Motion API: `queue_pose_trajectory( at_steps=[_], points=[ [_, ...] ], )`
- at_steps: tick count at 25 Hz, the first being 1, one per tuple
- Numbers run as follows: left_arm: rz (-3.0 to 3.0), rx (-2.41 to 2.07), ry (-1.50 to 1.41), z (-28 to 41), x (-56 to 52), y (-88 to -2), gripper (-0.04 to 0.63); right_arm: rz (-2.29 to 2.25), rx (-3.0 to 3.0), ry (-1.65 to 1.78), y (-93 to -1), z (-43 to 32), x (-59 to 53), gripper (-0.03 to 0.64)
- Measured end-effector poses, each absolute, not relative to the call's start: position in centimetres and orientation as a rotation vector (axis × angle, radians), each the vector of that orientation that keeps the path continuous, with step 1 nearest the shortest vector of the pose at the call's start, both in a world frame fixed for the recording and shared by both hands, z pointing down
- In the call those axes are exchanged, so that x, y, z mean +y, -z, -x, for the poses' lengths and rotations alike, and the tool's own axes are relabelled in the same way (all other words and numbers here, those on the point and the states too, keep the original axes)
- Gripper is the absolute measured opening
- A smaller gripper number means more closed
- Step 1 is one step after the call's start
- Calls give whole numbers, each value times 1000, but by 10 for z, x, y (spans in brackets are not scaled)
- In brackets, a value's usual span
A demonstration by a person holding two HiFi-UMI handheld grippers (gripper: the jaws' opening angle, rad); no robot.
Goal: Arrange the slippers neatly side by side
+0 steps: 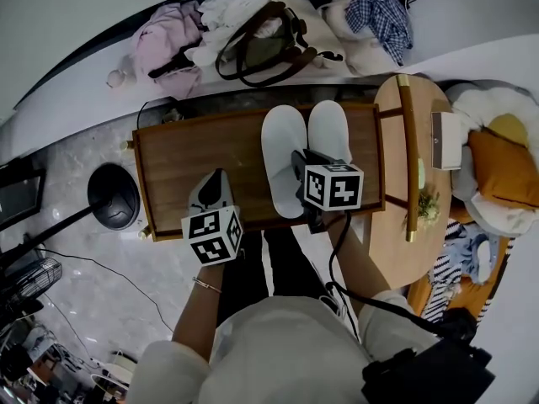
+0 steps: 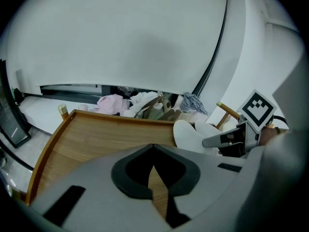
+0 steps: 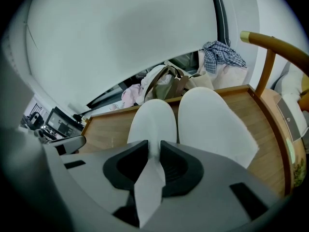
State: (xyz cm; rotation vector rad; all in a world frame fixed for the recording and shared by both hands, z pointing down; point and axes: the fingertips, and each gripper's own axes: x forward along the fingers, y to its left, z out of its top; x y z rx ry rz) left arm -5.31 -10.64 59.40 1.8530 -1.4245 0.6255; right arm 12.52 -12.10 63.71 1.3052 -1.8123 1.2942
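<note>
Two white slippers lie side by side, toes pointing away, on the right half of the wooden bench (image 1: 181,162): the left slipper (image 1: 282,154) (image 3: 153,117) and the right slipper (image 1: 330,133) (image 3: 215,120). My right gripper (image 1: 298,165) (image 3: 154,146) is at the left slipper's heel. Its jaws stand slightly apart, with the slipper's white edge between them. My left gripper (image 1: 216,180) (image 2: 153,146) hovers over bare wood left of the slippers, shut and empty. In the left gripper view both slippers (image 2: 189,134) show at the right, behind them the right gripper's marker cube (image 2: 258,108).
Bags and clothes (image 1: 257,32) are piled on the white ledge behind the bench. A round wooden side table (image 1: 396,251) with a curved wooden rail (image 1: 409,141) adjoins the bench's right end. A black round bin (image 1: 114,196) stands on the floor at the left, cushions (image 1: 505,171) far right.
</note>
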Motion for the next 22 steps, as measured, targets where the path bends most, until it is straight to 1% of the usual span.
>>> queue_pose_trajectory(
  at_steps=[4,7,18,22],
  points=[
    [-1852,-1436,-615,54,-105,-589,14,-1314,-1817,-1289,-633,-128,-120,121],
    [-1855,-1449,-603,56,-104,-584,14,-1328,-1828,-1270,-627,-130,-120,128],
    [-1897,-1488,-543,51,-96,-550,14,-1405,-1886,-1203,-578,-146,-109,126],
    [-1957,-1504,-506,46,-104,-527,14,-1469,-1905,-1154,-551,-158,-105,102]
  ],
)
